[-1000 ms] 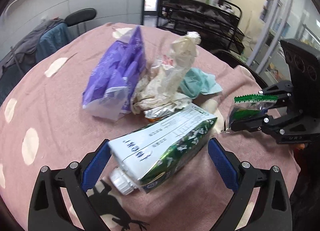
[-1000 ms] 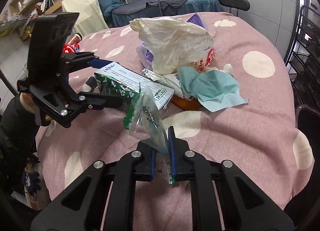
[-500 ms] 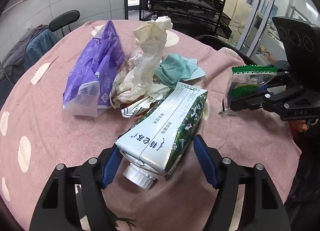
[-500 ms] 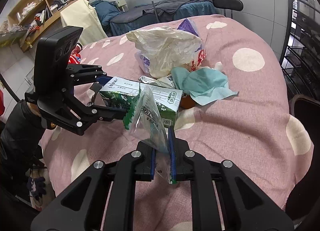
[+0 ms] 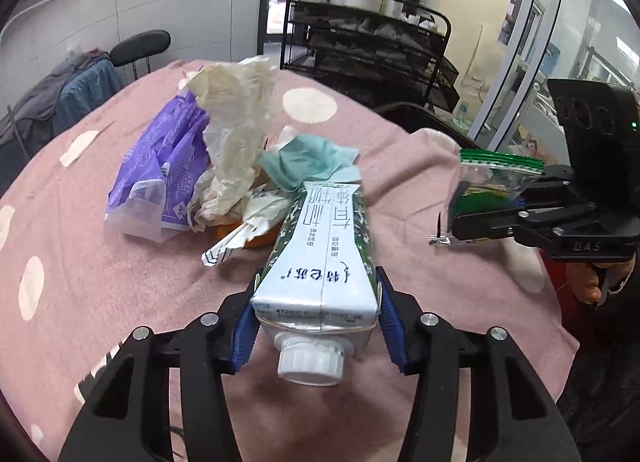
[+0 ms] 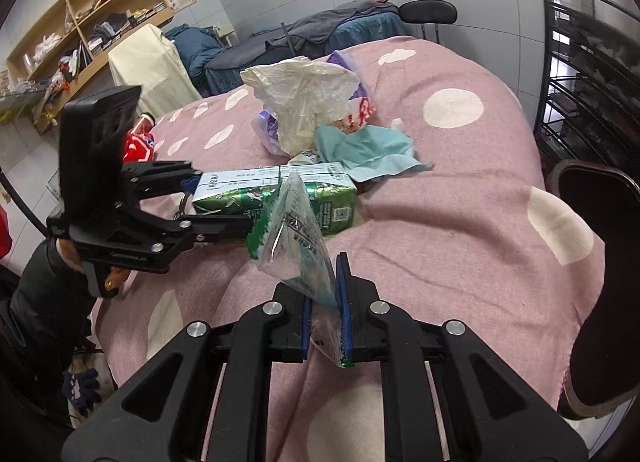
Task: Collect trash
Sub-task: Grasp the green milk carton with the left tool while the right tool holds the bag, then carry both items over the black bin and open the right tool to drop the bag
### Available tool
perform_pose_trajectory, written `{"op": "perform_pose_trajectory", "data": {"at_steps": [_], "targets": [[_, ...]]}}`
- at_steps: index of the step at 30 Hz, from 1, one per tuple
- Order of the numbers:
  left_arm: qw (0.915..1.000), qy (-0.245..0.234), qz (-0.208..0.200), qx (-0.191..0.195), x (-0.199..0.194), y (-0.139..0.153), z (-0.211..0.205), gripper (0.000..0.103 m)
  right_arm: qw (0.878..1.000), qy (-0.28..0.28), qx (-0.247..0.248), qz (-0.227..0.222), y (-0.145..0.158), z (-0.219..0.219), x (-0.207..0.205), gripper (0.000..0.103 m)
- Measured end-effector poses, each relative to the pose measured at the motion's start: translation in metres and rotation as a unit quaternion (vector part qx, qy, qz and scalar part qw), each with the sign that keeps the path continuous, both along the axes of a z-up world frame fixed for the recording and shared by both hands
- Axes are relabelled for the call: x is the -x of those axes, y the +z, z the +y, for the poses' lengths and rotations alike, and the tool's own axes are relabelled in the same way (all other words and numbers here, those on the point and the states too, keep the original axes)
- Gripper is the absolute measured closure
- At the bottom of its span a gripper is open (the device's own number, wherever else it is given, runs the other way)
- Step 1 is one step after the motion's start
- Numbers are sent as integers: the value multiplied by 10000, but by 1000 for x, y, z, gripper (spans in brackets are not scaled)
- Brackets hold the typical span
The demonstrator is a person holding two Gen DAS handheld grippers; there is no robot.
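Both handheld grippers had trash in their grip over a table draped in a pink cloth with pale dots. On the left, the gripper had its blue-padded fingers closed against the two sides of a green-and-white milk carton, which lay lengthwise between them with its white screw cap toward the camera and its far end reaching the pile. On the right, the gripper was pinched nearly together on a clear plastic wrapper with a green serrated edge, which stood up out of the narrow gap between its pads. From the left wrist camera the same wrapper appeared at the far right, held above the cloth.

Beyond the carton sat the remaining heap: a purple plastic bag, a crumpled cream-coloured plastic bag rising above it, and a teal paper napkin just beside both. A black wire rack holding white bottles stood behind the table.
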State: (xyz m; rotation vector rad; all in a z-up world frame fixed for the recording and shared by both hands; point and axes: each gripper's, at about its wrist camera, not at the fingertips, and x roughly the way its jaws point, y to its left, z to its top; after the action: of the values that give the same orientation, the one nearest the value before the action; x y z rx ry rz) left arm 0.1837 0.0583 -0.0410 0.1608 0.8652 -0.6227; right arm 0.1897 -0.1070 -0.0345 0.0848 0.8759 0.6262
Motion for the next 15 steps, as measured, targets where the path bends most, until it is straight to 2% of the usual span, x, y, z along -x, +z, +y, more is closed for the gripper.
{"op": "perform_pose_trajectory", "data": {"at_steps": [3,10,15], "targets": [[9997,88,-231,-51,12,4,-9,52,9999,-83,-79,-24,1,-8,4,90],[9970,139,-463,608,32,22,-27,52,9988,-394,-173,-248,7,-36,19,90],[9941,184,-694,810,38,29,-46,52,9958,-754,-233,-459,16,-65,29,90]]}}
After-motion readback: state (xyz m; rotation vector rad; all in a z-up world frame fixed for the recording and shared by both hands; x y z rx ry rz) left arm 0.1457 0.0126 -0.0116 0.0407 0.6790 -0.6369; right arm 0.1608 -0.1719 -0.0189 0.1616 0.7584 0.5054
